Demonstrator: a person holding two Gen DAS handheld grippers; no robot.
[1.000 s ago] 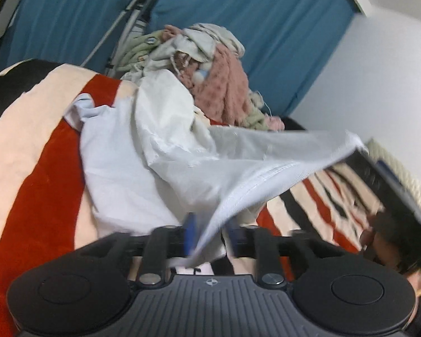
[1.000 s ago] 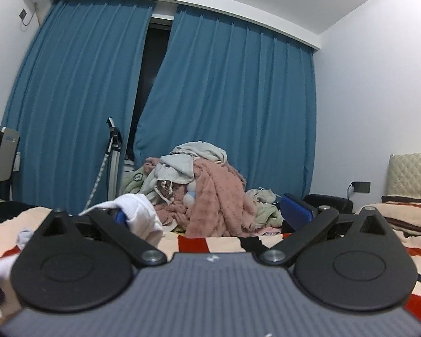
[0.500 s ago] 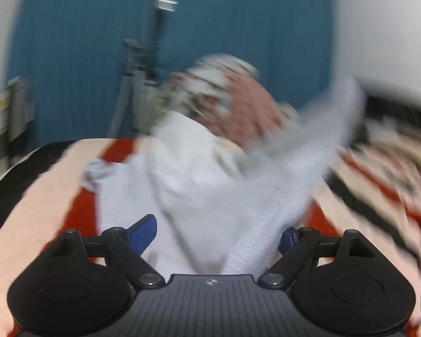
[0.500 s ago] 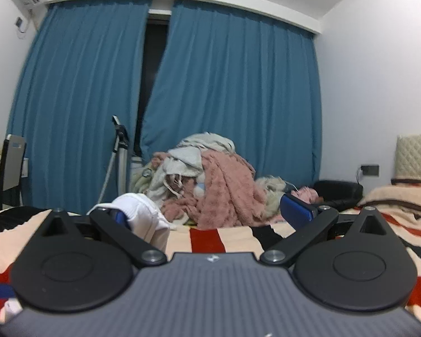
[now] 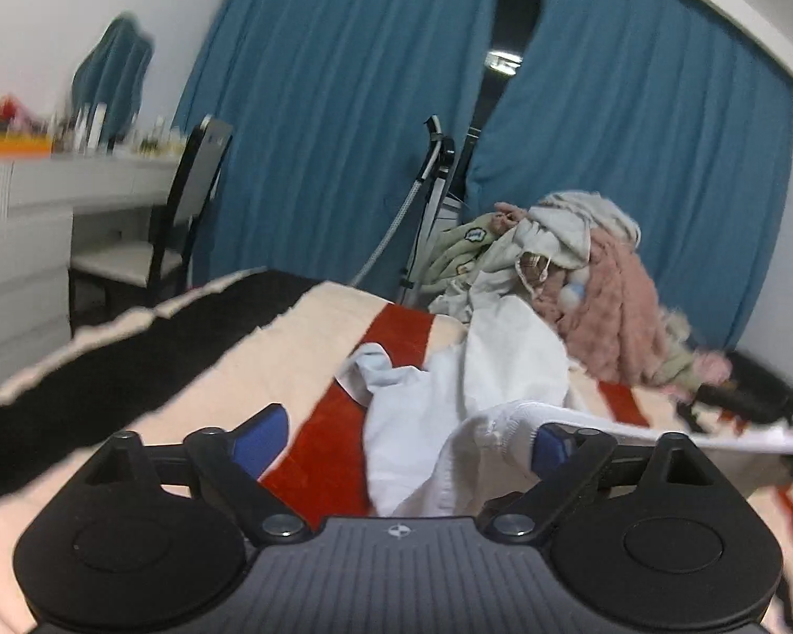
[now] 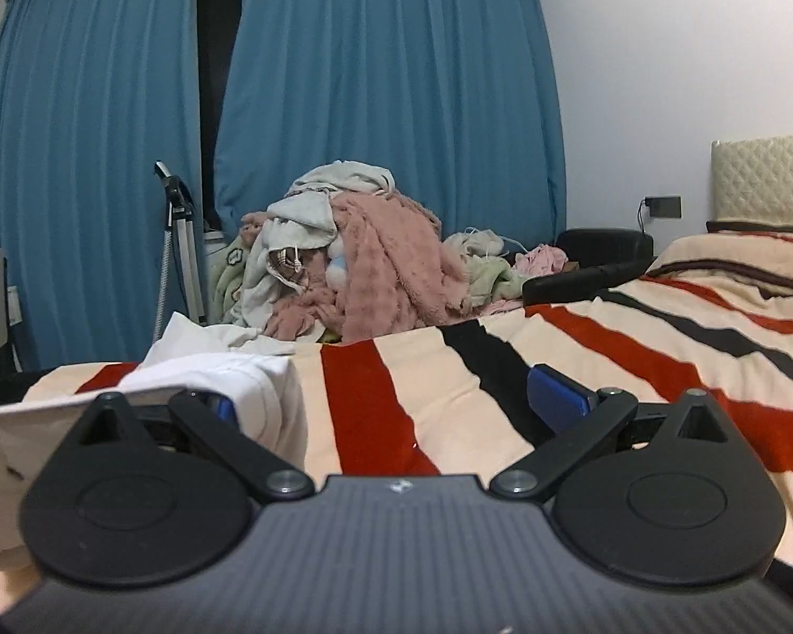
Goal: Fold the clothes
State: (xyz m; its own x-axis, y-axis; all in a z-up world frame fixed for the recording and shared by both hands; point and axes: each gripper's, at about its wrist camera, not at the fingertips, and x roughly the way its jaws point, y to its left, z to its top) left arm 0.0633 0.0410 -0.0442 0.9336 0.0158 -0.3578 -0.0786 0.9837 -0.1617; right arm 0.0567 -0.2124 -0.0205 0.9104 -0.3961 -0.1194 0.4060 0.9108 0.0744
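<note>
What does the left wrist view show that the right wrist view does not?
Only the left wrist view shows the white desk, the dark chair beside it, and most of the crumpled white garment, with the open left claw.

Only the right wrist view shows the quilted headboard, the wall socket and the long striped stretch of blanket, with the open right claw.

Both show the blue curtains, the pile of clothes and the white garment.
</note>
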